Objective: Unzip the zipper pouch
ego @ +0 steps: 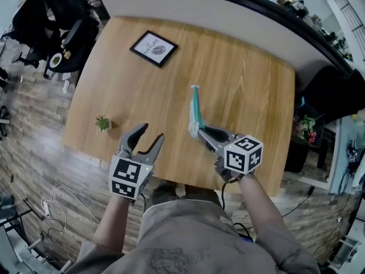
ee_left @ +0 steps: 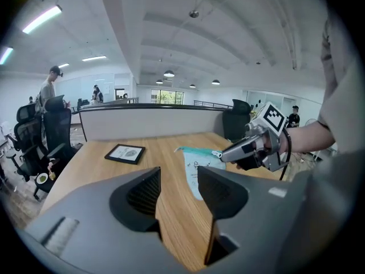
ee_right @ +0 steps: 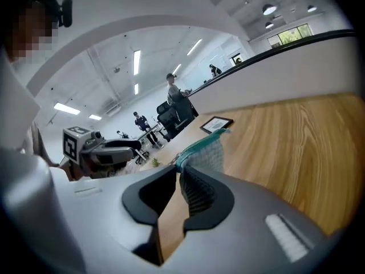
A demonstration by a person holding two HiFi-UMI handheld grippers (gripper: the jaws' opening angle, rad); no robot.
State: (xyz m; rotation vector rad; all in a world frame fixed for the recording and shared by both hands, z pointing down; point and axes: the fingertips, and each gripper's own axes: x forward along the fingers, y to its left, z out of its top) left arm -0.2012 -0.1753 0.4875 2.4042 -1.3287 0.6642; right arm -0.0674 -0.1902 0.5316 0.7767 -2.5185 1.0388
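Near front edge of table [ego: 245, 84]: zipper pouch [ego: 195, 110] is standing edge-up, contents unseen.
Right gripper [ego: 199, 131]: is pinching pouch's near end.
Left gripper [ego: 145, 137]: is hovering wide-jawed, empty, over front edge.

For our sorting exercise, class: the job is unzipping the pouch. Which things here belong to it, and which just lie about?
Job: zipper pouch; right tool, shut on its near end; left tool, open, empty.
Lying about: framed picture; small plant.
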